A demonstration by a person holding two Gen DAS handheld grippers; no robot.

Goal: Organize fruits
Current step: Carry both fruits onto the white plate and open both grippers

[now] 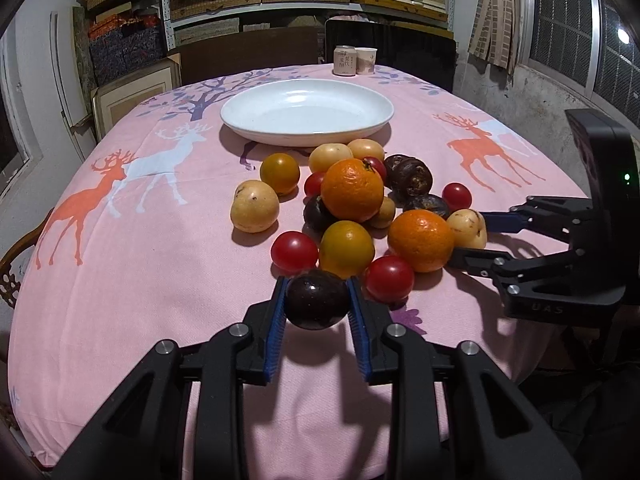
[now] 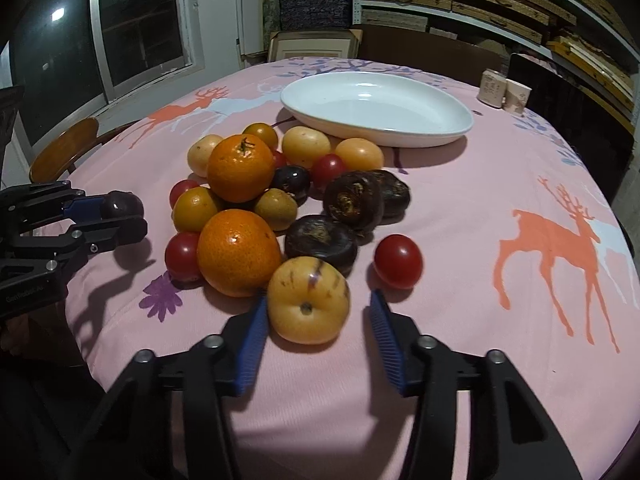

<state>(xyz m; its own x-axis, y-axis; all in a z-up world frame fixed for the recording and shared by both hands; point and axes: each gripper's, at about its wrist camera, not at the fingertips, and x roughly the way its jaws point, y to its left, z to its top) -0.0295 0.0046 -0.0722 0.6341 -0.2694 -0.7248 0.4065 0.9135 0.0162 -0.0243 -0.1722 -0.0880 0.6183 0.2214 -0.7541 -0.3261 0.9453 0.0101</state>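
My left gripper [image 1: 317, 282] is shut on a dark purple round fruit [image 1: 316, 300], lifted just off the pink deer-print cloth [image 1: 140, 260]; from the right wrist view it [image 2: 120, 218] shows at the left with that fruit [image 2: 122, 203]. My right gripper [image 2: 318, 300] straddles a yellow speckled fruit [image 2: 308, 300] at the near edge of the pile. The left pad is against it and a gap shows at the right pad, so it is open. The fruit pile holds oranges [image 1: 352, 190], cherry tomatoes [image 1: 294, 252], yellow fruits and dark chestnut-like ones [image 2: 348, 198]. An empty white plate [image 1: 240, 120] lies behind it.
A drink can [image 1: 345, 60] and a paper cup [image 1: 366, 60] stand at the table's far edge. A wooden chair back [image 2: 64, 148] rises beside the table on the left of the right wrist view. Shelves of boxes line the wall behind.
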